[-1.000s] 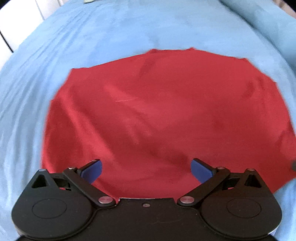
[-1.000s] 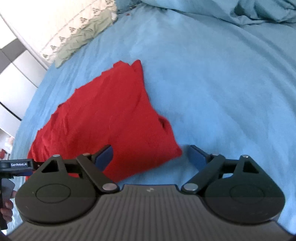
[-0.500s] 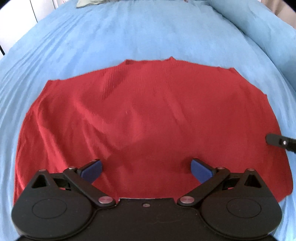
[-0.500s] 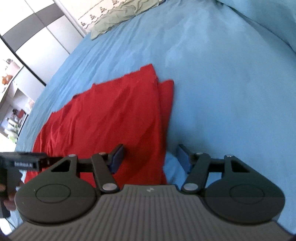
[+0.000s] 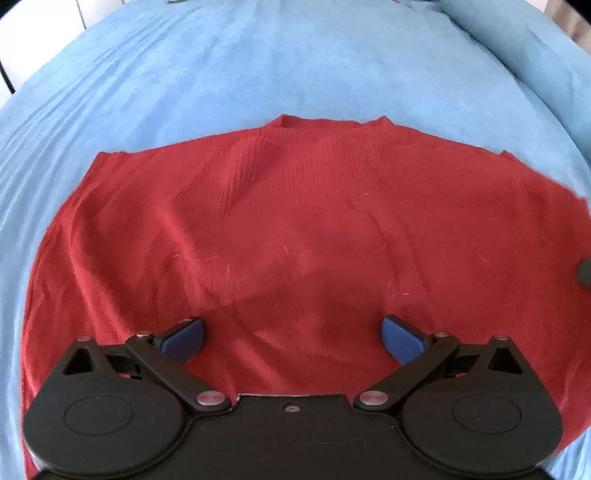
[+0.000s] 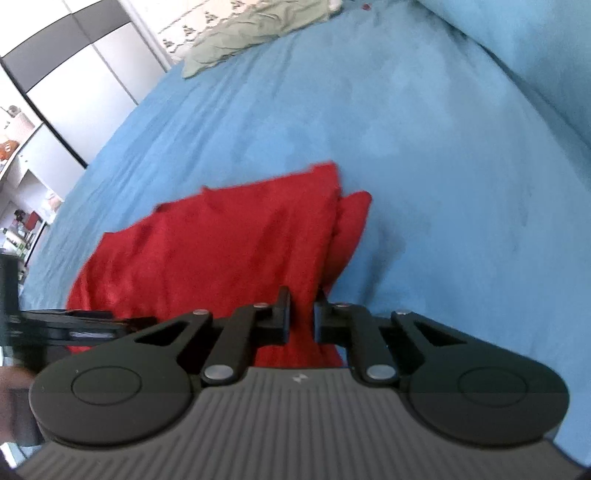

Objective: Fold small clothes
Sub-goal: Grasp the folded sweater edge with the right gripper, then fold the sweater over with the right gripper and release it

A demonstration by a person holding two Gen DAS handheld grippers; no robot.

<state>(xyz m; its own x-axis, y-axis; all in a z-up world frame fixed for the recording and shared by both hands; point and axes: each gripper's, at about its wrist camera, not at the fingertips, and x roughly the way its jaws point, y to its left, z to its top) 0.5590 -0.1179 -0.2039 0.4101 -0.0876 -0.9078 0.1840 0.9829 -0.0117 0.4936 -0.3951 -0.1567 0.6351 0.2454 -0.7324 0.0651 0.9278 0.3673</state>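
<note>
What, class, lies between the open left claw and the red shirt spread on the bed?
Nothing visible. The left claw hovers wide open directly over the red shirt, with only bare cloth between its fingers.

A bed (image 5: 295, 66) with a wrinkled blue sheet fills both views. A red garment (image 5: 295, 229) lies spread on it, lower centre of the left view. In the right view's upper centre, a crumpled green cloth (image 6: 255, 29) lies at the bed's far end.

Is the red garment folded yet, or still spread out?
Spread: the red garment lies mostly flat on the blue bedsheet, only its right edge doubled.
</note>
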